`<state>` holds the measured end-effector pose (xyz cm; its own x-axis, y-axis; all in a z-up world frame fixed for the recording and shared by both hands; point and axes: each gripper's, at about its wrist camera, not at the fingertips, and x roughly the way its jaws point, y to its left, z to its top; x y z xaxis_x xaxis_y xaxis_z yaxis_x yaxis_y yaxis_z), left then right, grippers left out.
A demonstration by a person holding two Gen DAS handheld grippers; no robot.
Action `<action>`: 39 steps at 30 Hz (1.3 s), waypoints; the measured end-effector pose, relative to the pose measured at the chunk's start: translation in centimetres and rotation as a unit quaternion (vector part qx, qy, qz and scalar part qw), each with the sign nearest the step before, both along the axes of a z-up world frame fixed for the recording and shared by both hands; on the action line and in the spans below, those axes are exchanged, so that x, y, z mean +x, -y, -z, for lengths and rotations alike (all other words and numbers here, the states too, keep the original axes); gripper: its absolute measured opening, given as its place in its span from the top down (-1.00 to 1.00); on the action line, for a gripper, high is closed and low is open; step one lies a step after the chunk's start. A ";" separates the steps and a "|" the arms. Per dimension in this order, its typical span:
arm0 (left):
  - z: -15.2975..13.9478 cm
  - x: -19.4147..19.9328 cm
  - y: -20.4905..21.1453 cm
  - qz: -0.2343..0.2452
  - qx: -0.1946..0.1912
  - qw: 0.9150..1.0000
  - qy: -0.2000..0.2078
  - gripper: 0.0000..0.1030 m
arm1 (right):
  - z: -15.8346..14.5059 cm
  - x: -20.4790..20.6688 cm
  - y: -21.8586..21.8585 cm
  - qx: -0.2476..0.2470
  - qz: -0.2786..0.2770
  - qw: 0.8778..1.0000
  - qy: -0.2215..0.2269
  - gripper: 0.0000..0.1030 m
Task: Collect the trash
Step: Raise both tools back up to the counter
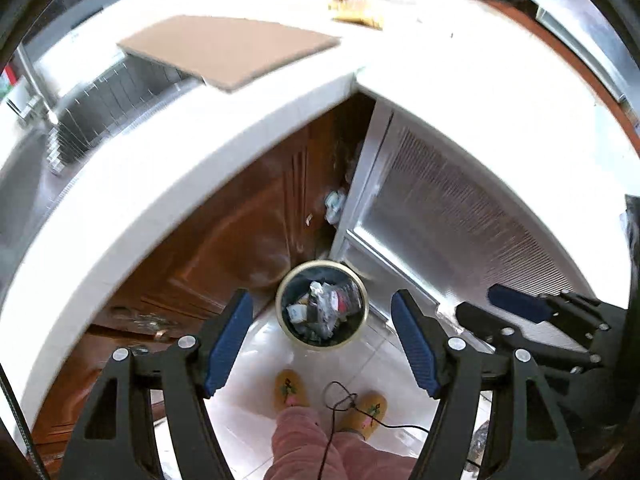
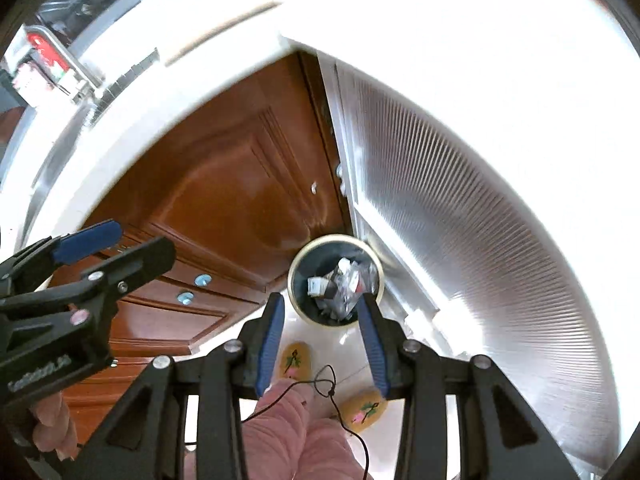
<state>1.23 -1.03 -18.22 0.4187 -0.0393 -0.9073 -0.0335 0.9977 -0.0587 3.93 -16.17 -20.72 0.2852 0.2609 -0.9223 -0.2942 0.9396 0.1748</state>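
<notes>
Both fisheye cameras sit just behind their own fingers and look steeply down from above tabletop height toward the floor. The left wrist view looks past its blue-padded fingers [image 1: 230,344] at the trash bin [image 1: 322,305], which stands well below on the white floor tiles [image 1: 256,376]; the upper half of this view takes in the white tabletop [image 1: 440,72]. The right wrist view faces the same way from slightly further right, with the bin [image 2: 336,280] between its fingers [image 2: 270,344]. The 2 views share the bin, the wooden cabinet door [image 2: 240,184], the yellow slippers [image 2: 295,362] and each other's gripper at the frame edge.
</notes>
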 end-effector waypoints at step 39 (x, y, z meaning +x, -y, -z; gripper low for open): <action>-23.9 13.2 -3.0 0.088 0.063 0.988 0.109 -0.36 | -22.4 12.9 3.7 0.059 0.073 0.985 0.144 0.06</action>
<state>14.45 1.96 5.64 0.6018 -0.0207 -0.7984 0.1406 0.9868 0.0804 16.80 -19.87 1.63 0.5727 0.2977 -0.7638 -0.2100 0.9539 0.2144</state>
